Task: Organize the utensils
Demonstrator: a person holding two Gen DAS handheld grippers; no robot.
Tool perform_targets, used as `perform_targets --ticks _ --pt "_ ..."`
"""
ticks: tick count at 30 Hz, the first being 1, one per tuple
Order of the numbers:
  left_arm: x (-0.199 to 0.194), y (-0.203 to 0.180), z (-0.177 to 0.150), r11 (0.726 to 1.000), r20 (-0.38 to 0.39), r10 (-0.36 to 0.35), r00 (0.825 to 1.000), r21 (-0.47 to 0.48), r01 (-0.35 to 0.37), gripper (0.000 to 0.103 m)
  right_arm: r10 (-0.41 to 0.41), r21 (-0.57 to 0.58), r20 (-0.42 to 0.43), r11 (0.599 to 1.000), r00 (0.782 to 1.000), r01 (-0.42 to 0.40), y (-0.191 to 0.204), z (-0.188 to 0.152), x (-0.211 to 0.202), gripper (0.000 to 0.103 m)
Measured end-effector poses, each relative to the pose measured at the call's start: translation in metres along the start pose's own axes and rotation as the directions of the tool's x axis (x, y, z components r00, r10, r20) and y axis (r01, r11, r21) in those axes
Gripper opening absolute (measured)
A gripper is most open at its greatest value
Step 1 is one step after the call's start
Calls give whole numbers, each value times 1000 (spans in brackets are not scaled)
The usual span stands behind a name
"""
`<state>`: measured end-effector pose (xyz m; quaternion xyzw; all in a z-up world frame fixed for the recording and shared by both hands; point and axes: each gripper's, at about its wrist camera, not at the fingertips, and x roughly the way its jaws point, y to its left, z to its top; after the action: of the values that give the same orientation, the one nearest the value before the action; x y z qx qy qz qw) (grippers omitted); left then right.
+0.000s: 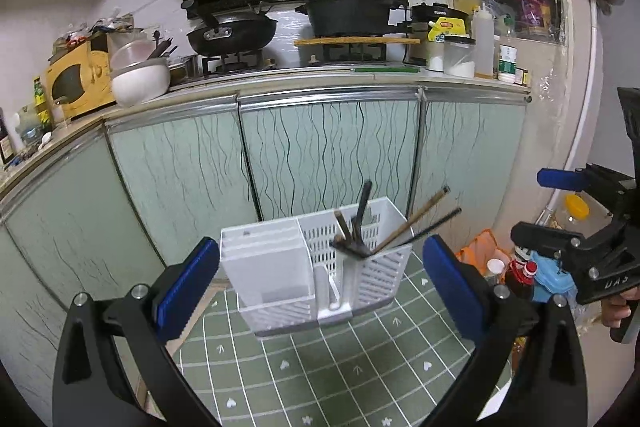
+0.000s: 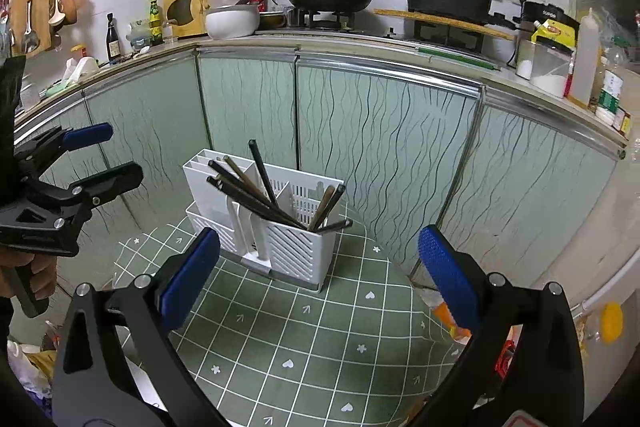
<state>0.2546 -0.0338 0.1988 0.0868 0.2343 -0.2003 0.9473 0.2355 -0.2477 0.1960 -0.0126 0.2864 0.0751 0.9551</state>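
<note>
Before pale-green kitchen cabinets (image 1: 328, 143), on a green checked cloth (image 2: 304, 331), a white utensil caddy (image 2: 296, 251) holds chopsticks (image 2: 248, 193) leaning handle-ends up; both grippers' fingers (image 1: 188, 283) stand apart, empty.

White utensil holder (image 2: 280, 227), dark chopsticks (image 2: 256, 193), green white-gridded cloth (image 2: 320, 339), blue-padded black gripper (image 2: 316, 267).

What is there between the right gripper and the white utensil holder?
Only bare green tablecloth lies between the right gripper and the holder, as the right wrist view shows.
</note>
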Motion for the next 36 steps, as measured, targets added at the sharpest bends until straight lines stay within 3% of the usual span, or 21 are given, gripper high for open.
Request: perform_targets --ticks 20,36 --pt "-59 -8 -104 992 6 105 994 -65 -104 99 -83 4 36 997 996 83 28 -92 -47 95" --pt "-76 -21 -184 983 -38 140 989 -111 -143 99 -119 15 3 993 993 119 52 -181 -46 95"
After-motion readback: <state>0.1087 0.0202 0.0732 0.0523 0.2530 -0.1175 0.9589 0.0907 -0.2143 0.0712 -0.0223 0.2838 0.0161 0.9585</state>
